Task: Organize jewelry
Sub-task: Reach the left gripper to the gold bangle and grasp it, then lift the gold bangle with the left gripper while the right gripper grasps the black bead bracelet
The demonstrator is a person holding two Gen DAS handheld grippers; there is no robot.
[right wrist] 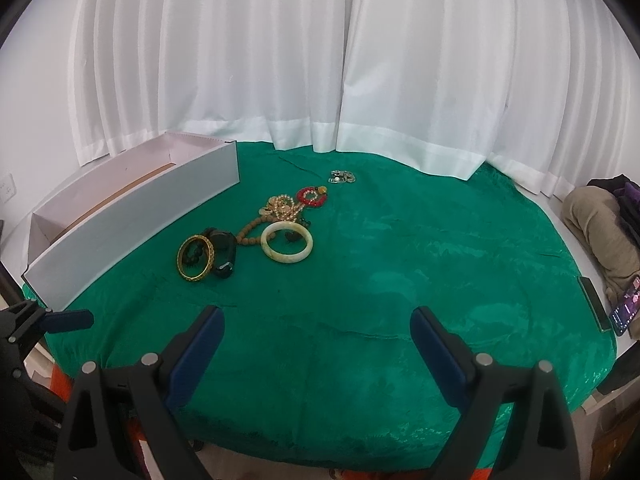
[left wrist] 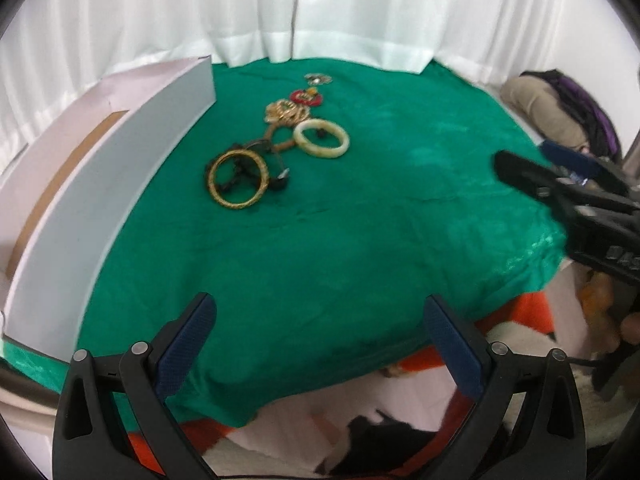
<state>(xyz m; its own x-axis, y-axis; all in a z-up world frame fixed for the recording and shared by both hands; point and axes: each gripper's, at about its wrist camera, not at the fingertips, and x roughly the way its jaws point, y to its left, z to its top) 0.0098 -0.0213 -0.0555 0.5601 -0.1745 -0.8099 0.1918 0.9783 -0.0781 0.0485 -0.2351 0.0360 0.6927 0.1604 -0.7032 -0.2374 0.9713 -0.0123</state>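
Note:
Jewelry lies in a loose line on the green cloth (right wrist: 400,280): a gold bangle (right wrist: 196,257) (left wrist: 238,179) over black beads, a pale jade bangle (right wrist: 287,248) (left wrist: 321,138), a wooden bead string (right wrist: 252,232), a gold chain heap (right wrist: 282,206) (left wrist: 285,112), a red bead bracelet (right wrist: 312,197) (left wrist: 306,97) and small silver pieces (right wrist: 342,176) (left wrist: 317,78). My left gripper (left wrist: 320,316) is open near the table's front edge, nothing between its fingers. My right gripper (right wrist: 316,326) is open too, well short of the jewelry. The right gripper also shows at the right in the left wrist view (left wrist: 560,184).
A long white open box (right wrist: 132,220) (left wrist: 100,184) stands along the cloth's left side. White curtains (right wrist: 320,80) hang behind the table. A phone (right wrist: 624,308) and a flat dark device (right wrist: 596,300) lie at the right edge, beside bundled clothes (right wrist: 596,224).

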